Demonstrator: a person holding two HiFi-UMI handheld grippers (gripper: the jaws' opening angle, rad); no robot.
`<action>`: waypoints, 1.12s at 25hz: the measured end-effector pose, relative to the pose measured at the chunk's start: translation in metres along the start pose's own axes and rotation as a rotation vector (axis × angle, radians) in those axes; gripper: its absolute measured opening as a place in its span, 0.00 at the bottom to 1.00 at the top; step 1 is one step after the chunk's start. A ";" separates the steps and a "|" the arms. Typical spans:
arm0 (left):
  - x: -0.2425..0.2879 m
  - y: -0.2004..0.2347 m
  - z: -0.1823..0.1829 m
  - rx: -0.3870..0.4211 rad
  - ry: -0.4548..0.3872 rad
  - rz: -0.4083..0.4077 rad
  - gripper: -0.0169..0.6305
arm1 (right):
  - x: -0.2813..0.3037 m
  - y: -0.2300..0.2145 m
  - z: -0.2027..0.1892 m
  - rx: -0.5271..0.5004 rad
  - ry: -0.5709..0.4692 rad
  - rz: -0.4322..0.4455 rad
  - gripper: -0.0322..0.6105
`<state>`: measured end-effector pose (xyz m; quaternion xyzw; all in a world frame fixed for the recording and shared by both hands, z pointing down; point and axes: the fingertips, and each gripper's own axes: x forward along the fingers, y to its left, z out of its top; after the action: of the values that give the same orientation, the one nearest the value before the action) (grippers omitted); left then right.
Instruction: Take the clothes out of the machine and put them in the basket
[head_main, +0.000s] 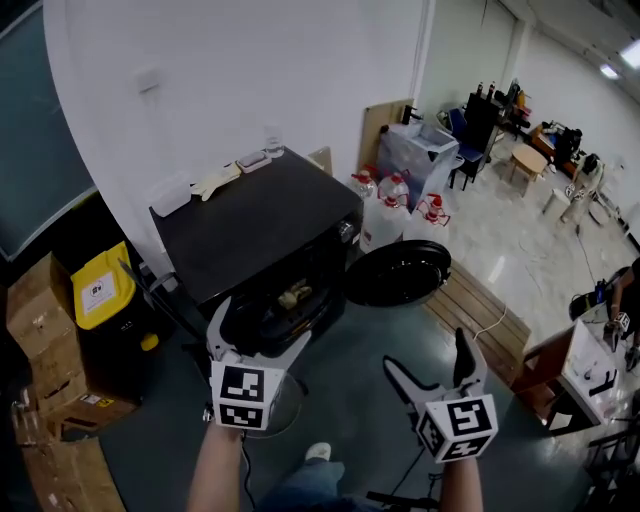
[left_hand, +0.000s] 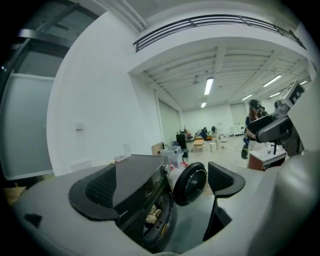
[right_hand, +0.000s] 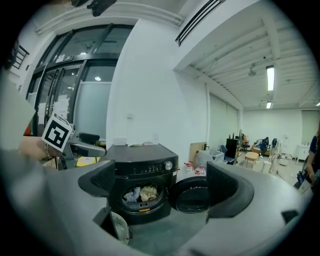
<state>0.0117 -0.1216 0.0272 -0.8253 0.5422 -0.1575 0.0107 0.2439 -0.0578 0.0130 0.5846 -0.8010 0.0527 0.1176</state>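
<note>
left gripper: we see the left gripper (head_main: 260, 337) held out in front of the machine's opening. Its jaws are wide apart with nothing between them, and its own view shows only the machine past them.
right gripper: the right gripper (head_main: 428, 358) is held over the grey floor (head_main: 350, 350), to the right of the left one and well apart from it. Its jaws are also wide and empty, and its view frames the whole machine front.
machine: we see a black front-loading washing machine (head_main: 265, 220) against the white wall (head_main: 230, 70), with its round black door (head_main: 398, 273) swung fully open to the right.
clothes: a crumpled pile of pale beige and light blue clothes (right_hand: 139, 193) lies inside the drum, visible through the opening and touched by neither gripper.
basket: a pale round perforated basket (right_hand: 119, 226) stands on the floor just in front of the machine, at its lower left in the right gripper view. It is partly hidden behind a jaw, so we cannot tell what is in it.
machine top: a pair of whitish gloves (head_main: 215, 181) and a small flat box (head_main: 253, 160) lie near the back edge.
surroundings: a yellow bin (head_main: 100, 285) and brown cardboard boxes (head_main: 40, 320) stand left of the machine, and clear water jugs with red caps (head_main: 392, 200) stand right of it.
</note>
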 end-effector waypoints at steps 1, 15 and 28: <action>0.007 0.007 -0.003 -0.007 0.005 0.006 0.90 | 0.010 -0.001 0.000 0.002 0.004 0.001 0.93; 0.049 0.051 -0.047 -0.090 0.088 0.081 0.90 | 0.087 0.002 -0.025 0.017 0.084 0.077 0.93; 0.067 0.063 -0.071 -0.183 0.157 0.313 0.90 | 0.170 -0.018 -0.024 -0.020 0.072 0.295 0.93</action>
<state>-0.0394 -0.1963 0.0997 -0.7137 0.6750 -0.1681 -0.0823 0.2145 -0.2152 0.0780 0.4571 -0.8739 0.0826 0.1431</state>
